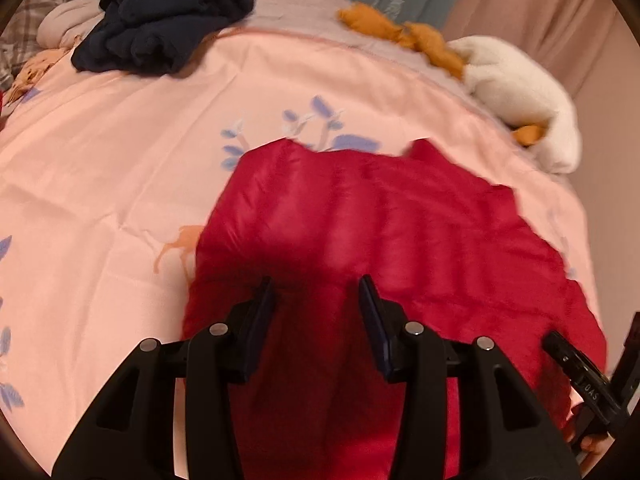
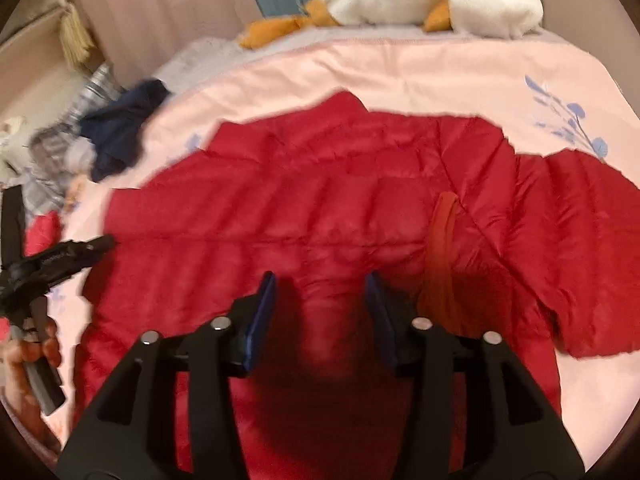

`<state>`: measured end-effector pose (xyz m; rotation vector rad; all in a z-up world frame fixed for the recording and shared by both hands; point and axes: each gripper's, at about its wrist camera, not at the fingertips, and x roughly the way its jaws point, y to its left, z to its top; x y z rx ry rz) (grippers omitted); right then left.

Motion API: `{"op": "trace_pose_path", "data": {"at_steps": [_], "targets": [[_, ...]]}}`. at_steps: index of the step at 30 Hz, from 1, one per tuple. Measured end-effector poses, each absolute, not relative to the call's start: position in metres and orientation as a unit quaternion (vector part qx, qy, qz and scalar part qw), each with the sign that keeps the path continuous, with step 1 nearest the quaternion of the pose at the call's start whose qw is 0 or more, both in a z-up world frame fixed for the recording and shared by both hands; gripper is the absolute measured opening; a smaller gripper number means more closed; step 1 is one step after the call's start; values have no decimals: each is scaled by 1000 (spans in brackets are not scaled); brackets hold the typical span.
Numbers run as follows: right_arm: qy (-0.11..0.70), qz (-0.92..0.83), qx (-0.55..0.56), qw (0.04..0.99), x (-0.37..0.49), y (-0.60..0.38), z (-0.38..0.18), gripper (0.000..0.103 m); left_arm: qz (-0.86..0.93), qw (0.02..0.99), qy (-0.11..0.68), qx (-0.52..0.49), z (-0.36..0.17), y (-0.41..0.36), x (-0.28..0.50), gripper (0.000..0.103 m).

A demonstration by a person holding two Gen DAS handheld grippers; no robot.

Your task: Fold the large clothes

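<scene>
A red quilted puffer jacket point(image 1: 360, 220) lies spread on the pink bedspread point(image 1: 100, 180). It also shows in the right wrist view point(image 2: 320, 200), with a sleeve point(image 2: 580, 240) out to the right and an orange lining strip point(image 2: 442, 240) showing. My left gripper point(image 1: 318, 288) is open and empty just above the jacket's near part. My right gripper point(image 2: 320, 284) is open and empty over the jacket's near middle. The right gripper shows at the left wrist view's right edge point(image 1: 576, 372); the left gripper shows at the right wrist view's left edge point(image 2: 60, 256).
A dark navy garment point(image 1: 160, 20) lies bunched at the far left of the bed, near plaid pillows point(image 1: 36, 12). A white and orange plush toy point(image 1: 512, 84) lies at the far right edge by the curtain point(image 1: 520, 0). Another red item point(image 2: 42, 228) sits at the left.
</scene>
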<state>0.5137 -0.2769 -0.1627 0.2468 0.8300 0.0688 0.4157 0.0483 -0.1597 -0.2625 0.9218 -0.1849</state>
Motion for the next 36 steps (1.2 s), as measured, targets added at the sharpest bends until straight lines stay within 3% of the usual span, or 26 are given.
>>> {"op": "trace_pose_path", "data": {"at_steps": [5, 10, 13, 14, 15, 17, 19, 29, 36], "targets": [[404, 58, 98, 908, 493, -260, -161, 52, -135, 889, 429, -84, -154, 24, 383, 45], [440, 35, 64, 895, 503, -249, -185, 52, -116, 878, 463, -17, -185, -7, 384, 48], [442, 37, 78, 893, 501, -253, -182, 54, -106, 874, 474, -38, -181, -4, 387, 51], [438, 42, 96, 893, 495, -257, -177, 60, -108, 871, 476, -59, -177, 0, 385, 59], [432, 49, 114, 893, 489, -261, -172, 63, -111, 870, 475, -77, -173, 3, 380, 73], [404, 67, 149, 900, 464, -274, -156, 73, -111, 872, 461, -118, -161, 13, 363, 88], [380, 64, 162, 908, 437, -291, -144, 77, -113, 877, 444, -146, -150, 20, 343, 95], [312, -36, 324, 892, 293, -448, -136, 95, -133, 880, 416, -188, -135, 62, 223, 102], [267, -119, 424, 857, 227, -546, -153, 97, -116, 876, 432, -179, -144, 80, 164, 102]]}}
